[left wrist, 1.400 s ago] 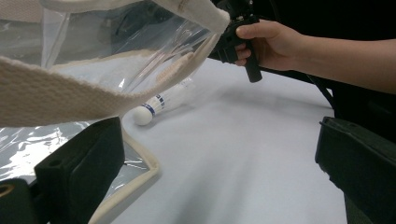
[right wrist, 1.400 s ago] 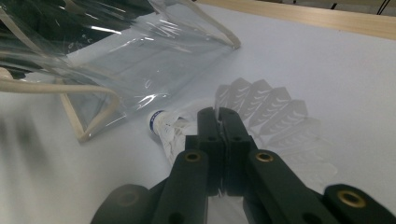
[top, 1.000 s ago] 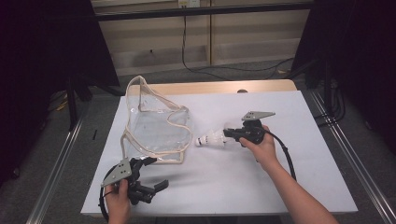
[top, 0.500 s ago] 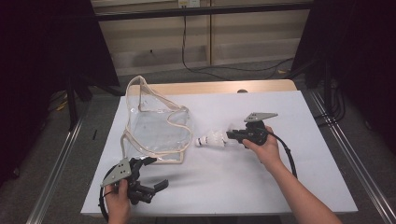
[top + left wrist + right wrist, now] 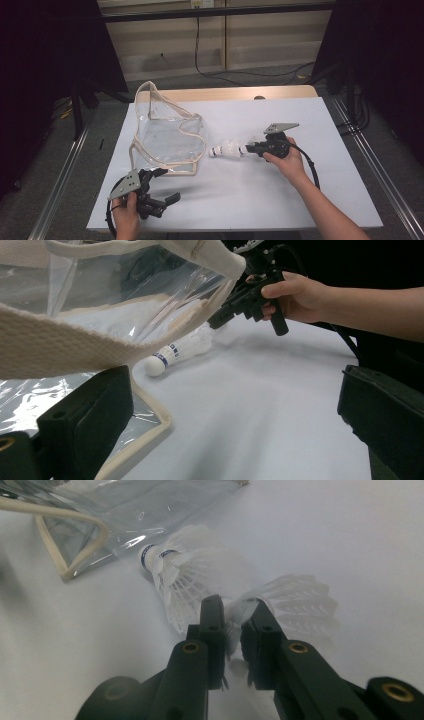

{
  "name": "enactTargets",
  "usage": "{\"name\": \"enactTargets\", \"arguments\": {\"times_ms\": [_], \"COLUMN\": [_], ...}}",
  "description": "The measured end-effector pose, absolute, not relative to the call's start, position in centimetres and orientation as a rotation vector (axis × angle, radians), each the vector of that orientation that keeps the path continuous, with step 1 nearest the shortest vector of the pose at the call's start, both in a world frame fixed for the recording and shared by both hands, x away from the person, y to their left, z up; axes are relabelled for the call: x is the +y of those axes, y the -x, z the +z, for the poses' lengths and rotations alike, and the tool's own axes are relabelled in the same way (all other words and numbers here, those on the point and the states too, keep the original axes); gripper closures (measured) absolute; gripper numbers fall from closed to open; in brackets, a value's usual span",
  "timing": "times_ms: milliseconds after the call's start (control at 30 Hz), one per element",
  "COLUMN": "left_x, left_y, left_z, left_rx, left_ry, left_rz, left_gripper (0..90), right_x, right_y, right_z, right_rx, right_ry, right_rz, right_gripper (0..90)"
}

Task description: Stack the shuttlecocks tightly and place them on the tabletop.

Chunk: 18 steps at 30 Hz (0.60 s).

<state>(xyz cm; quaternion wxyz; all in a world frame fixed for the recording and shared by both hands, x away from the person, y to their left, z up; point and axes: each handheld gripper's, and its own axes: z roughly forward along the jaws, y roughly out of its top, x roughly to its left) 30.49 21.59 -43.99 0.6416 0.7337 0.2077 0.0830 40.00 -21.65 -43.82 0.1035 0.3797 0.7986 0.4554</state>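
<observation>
A white feather shuttlecock (image 5: 227,149) with a blue-banded cork lies on the white table (image 5: 300,200), just right of a clear plastic bag (image 5: 167,135) with cream trim. My right gripper (image 5: 245,148) reaches it from the right. In the right gripper view its jaws (image 5: 235,605) stand narrow with white feathers pinched between them; they have just been opening a little. The shuttlecock (image 5: 185,575) points its cork toward the bag (image 5: 125,505), and a second blurred feather skirt (image 5: 295,605) shows to its right. My left gripper (image 5: 169,184) rests open at the front left, beside the bag's near corner (image 5: 100,290).
The bag stands partly upright with its strap (image 5: 150,92) looped above it. A wooden strip (image 5: 225,93) runs along the table's far edge. Metal rails (image 5: 60,185) flank the table. Cables (image 5: 240,72) lie on the floor behind.
</observation>
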Motion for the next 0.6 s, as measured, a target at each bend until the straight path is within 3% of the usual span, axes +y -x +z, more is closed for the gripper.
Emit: {"name": "enactTargets", "arguments": {"times_ms": [600], "left_x": [21.57], "left_y": [-30.50], "left_z": [-43.98], "left_rx": [0.474], "left_ry": [-1.673], "left_rz": [0.190], "left_gripper": [1.6], "right_x": [-22.20], "right_y": [-39.28], "right_z": [-44.51], "right_rx": [2.393], "right_ry": [-1.113], "right_rz": [1.314], "right_gripper": [78.8]}}
